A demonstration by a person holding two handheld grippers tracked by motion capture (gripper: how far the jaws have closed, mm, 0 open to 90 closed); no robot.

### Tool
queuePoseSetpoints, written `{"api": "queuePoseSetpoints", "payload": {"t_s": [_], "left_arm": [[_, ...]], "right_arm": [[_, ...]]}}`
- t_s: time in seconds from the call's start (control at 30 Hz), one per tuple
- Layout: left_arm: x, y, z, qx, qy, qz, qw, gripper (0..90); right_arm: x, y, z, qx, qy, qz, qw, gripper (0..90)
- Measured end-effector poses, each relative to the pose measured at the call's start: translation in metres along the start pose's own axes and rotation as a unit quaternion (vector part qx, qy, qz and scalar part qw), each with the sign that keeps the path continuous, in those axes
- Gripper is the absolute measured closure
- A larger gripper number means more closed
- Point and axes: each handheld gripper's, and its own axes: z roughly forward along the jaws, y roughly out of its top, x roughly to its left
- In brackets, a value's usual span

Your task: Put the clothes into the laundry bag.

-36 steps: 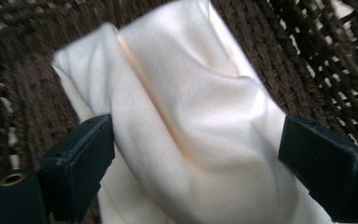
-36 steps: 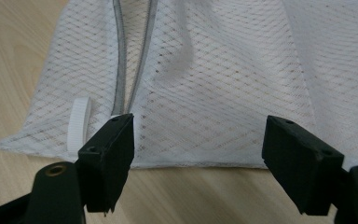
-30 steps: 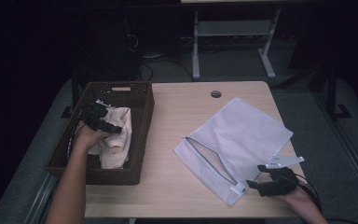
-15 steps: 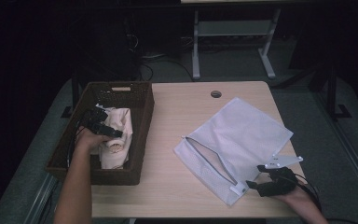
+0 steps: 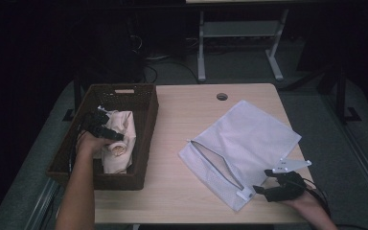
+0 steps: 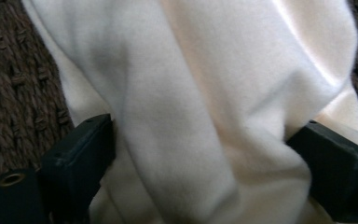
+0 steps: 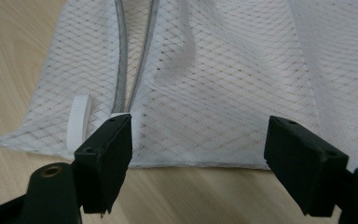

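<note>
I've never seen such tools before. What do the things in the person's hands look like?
Each hand-held gripper is black, with two blocky, flat-faced jaws. The left hand-held gripper trails a dark cable. The right hand-held gripper carries a pale grey three-cornered plate on top, with a dark cable behind it. Brass-coloured screw holes sit near the jaw bases. Both forearms are bare, no sleeves.

**Open claw at the edge of a white mesh bag**

Seen along two black jaws of the right claw [image 7: 198,154], standing wide apart, nothing pinched between them. White mesh laundry bag [image 7: 223,79] lying flat on a pale wooden worktop [image 7: 23,51], its near hem just beyond the jaws. Grey zipper [image 7: 123,56] running away from the left jaw, parted further up. Small white ribbed loop tab [image 7: 78,122] at the bag's corner, beside the left jaw.
</note>
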Motion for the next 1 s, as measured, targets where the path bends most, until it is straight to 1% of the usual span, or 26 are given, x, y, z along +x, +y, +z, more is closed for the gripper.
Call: {"api": "queuePoseSetpoints", "payload": {"t_s": [0.03, 0.07, 0.1, 0.17, 0.2, 0.23, 0.27, 0.3, 0.33, 0.37, 0.43, 0.47, 0.5, 0.63, 0.67, 0.7, 0.77, 0.83, 0.87, 0.9, 0.93, 0.97, 1.0], "left_arm": [[-0.002, 0.000, -0.001, -0.003, -0.016, 0.005, 0.9998, 18.3], [-0.002, 0.000, -0.001, -0.003, -0.028, 0.005, 0.9996, 25.8], [-0.002, -0.001, -0.002, -0.002, -0.033, 0.001, 0.9994, 31.0], [-0.002, 0.000, -0.002, -0.001, -0.034, 0.000, 0.9994, 34.4], [-0.003, 0.000, -0.003, 0.000, -0.041, 0.004, 0.9992, 38.2], [-0.003, 0.000, -0.003, 0.000, -0.041, 0.004, 0.9992, 45.0], [-0.004, 0.001, -0.004, 0.003, -0.053, 0.004, 0.9986, 49.1], [-0.004, 0.001, -0.004, 0.003, -0.053, 0.004, 0.9986, 54.0], [-0.005, 0.002, -0.004, 0.008, -0.058, 0.006, 0.9983, 58.5], [-0.006, 0.002, -0.005, 0.010, -0.059, 0.003, 0.9982, 61.6], [-0.006, 0.003, -0.005, 0.013, -0.059, 0.002, 0.9982, 67.4], [-0.007, 0.005, -0.006, 0.020, -0.056, -0.002, 0.9982, 69.1], [-0.008, 0.006, -0.007, 0.023, -0.054, 0.001, 0.9983, 70.4], [-0.009, 0.008, -0.011, 0.023, -0.054, 0.000, 0.9982, 72.5], [-0.009, 0.008, -0.015, 0.019, -0.058, -0.005, 0.9981, 72.7], [-0.009, 0.009, -0.019, 0.017, -0.062, -0.005, 0.9979, 72.8], [-0.009, 0.009, -0.021, 0.014, -0.066, -0.007, 0.9977, 73.1], [-0.008, 0.009, -0.029, 0.003, -0.074, -0.011, 0.9972, 73.2], [-0.009, 0.009, -0.035, -0.008, -0.079, -0.013, 0.9968, 73.4], [-0.009, 0.009, -0.035, -0.008, -0.079, -0.013, 0.9968, 73.4], [-0.010, 0.009, -0.042, -0.015, -0.081, -0.005, 0.9966, 73.4], [-0.010, 0.009, -0.042, -0.015, -0.081, -0.005, 0.9966, 73.5], [-0.011, 0.009, -0.047, -0.020, -0.084, -0.003, 0.9962, 73.5]], "right_arm": [[0.000, 0.000, 0.000, 0.000, 0.000, -0.001, 1.0000, 23.0], [0.000, 0.000, 0.000, 0.001, 0.000, -0.001, 1.0000, 23.0], [0.000, 0.000, 0.000, 0.001, 0.001, -0.001, 1.0000, 23.0], [0.000, 0.000, 0.001, 0.001, 0.001, -0.002, 1.0000, 23.0], [0.000, 0.000, 0.001, 0.002, 0.002, -0.002, 1.0000, 23.0], [0.000, 0.000, 0.001, 0.002, 0.002, -0.002, 1.0000, 23.0], [0.001, 0.000, 0.001, 0.002, 0.003, -0.003, 1.0000, 23.1], [0.001, 0.000, 0.001, 0.003, 0.004, -0.004, 1.0000, 23.1], [0.001, 0.000, 0.001, 0.003, 0.004, -0.004, 1.0000, 23.1], [0.001, 0.000, 0.001, 0.003, 0.004, -0.003, 1.0000, 23.2], [0.001, 0.000, 0.002, 0.004, 0.005, -0.002, 1.0000, 23.3], [0.001, 0.000, 0.002, 0.005, 0.005, -0.002, 1.0000, 23.3], [0.001, 0.000, 0.001, 0.003, 0.006, -0.003, 1.0000, 23.3], [0.001, 0.000, 0.000, 0.002, 0.005, -0.002, 1.0000, 23.2], [0.000, -0.001, 0.000, 0.000, 0.005, -0.002, 1.0000, 23.3], [0.000, -0.001, 0.000, -0.001, 0.005, -0.001, 1.0000, 23.3], [-0.001, -0.001, 0.000, -0.002, 0.005, 0.001, 1.0000, 23.2], [-0.001, -0.001, 0.000, -0.002, 0.005, 0.001, 1.0000, 23.2], [-0.001, -0.001, 0.000, -0.002, 0.004, 0.002, 1.0000, 23.3], [-0.001, -0.001, 0.000, -0.002, 0.004, 0.002, 1.0000, 23.2], [-0.001, 0.000, 0.000, -0.003, 0.004, 0.002, 1.0000, 23.2], [-0.001, 0.000, 0.000, -0.003, 0.004, 0.002, 1.0000, 23.2], [-0.001, 0.000, 0.000, -0.003, 0.004, 0.002, 1.0000, 23.2]]}}
